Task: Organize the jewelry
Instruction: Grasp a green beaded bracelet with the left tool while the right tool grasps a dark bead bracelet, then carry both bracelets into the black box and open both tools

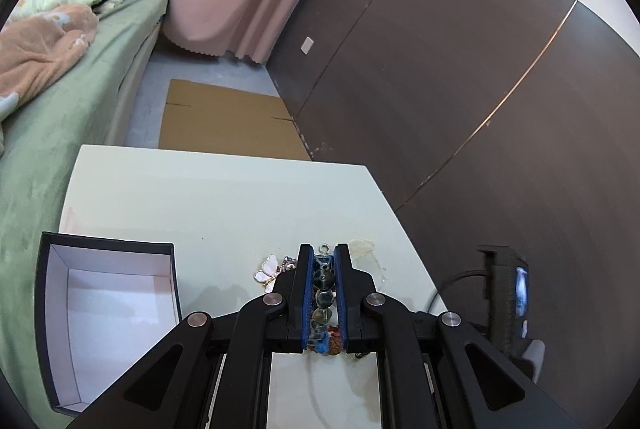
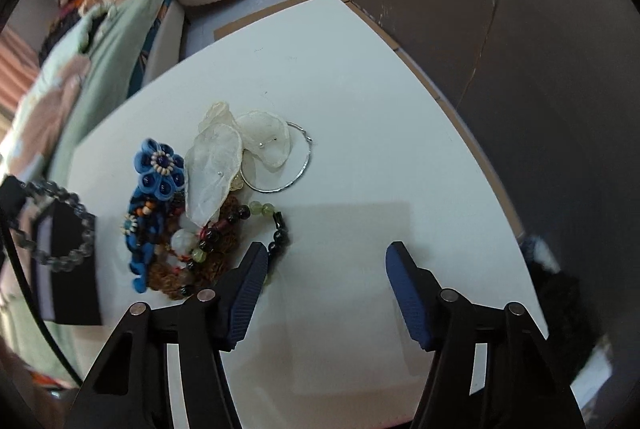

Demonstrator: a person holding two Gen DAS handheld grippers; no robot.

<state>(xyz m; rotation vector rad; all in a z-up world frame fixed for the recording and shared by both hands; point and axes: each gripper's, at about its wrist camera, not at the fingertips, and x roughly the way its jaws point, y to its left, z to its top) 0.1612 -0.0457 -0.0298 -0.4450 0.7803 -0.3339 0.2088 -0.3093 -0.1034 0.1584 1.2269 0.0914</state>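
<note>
Over on the far left of the left wrist view, the green bed (image 1: pixel 60 133) runs along the table's edge, and right beside it on the white table (image 1: pixel 224 197) sits the black box (image 1: pixel 108 313), lid off, white inside showing, nothing visible in it. Moving right, a small white butterfly charm (image 1: pixel 267 269) lies on the tabletop just left of the left gripper (image 1: pixel 324 265), and that gripper is clamped tight on a clear grey beaded bracelet (image 1: pixel 323 293), the beads lined up in a column between the blue pads with a metal ring poking out past the tips. A translucent petal piece (image 1: pixel 364 247) peeks out just right of the fingers. Switch to the right wrist view: at the far left edge the same grey beaded bracelet (image 2: pixel 60 225) hangs in a loop in front of the black box (image 2: pixel 64 269), blurred, raised off the table. Next along, the jewelry pile: a blue fabric flower (image 2: pixel 162 169) on top, brown cord and mixed beads under it, then the pale translucent petals (image 2: pixel 236 149) draped across the middle, a silver hoop (image 2: pixel 286 165) tucked under their right side, and a strand of black and green beads (image 2: pixel 272 229) trailing down to touch the right gripper's left finger. The right gripper (image 2: pixel 326 253) hovers spread wide, holding nothing, bare table between its blue pads
</note>
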